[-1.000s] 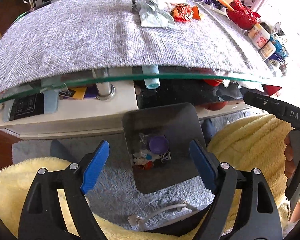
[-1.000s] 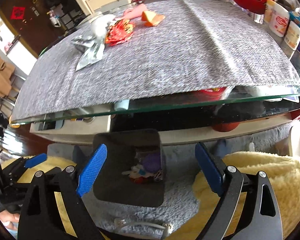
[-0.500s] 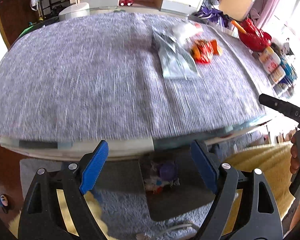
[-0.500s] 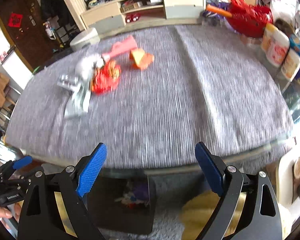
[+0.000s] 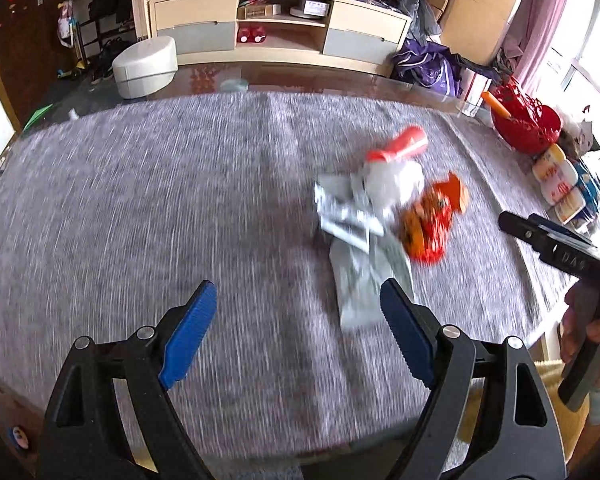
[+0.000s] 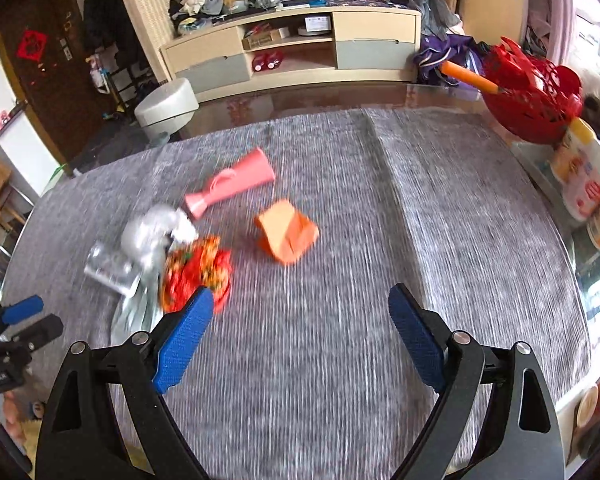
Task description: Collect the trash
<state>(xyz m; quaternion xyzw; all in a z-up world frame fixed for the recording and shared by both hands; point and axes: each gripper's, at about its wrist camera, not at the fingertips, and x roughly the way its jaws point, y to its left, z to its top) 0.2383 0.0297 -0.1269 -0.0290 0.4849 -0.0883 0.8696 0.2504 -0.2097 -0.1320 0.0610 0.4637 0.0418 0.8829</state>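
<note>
Grey cloth (image 6: 340, 320) covers glass table (image 6: 420, 94); wooden cabinet (image 6: 292, 52) behind.

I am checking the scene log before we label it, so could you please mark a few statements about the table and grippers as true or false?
1. Both the left gripper and the right gripper are open and empty. True.
2. The orange carton lies apart from the red snack wrapper. True.
3. The red basket sits in the middle of the grey cloth. False: it stands at the table's far right edge.
4. The pink tube stands upright. False: it lies on its side.
</note>
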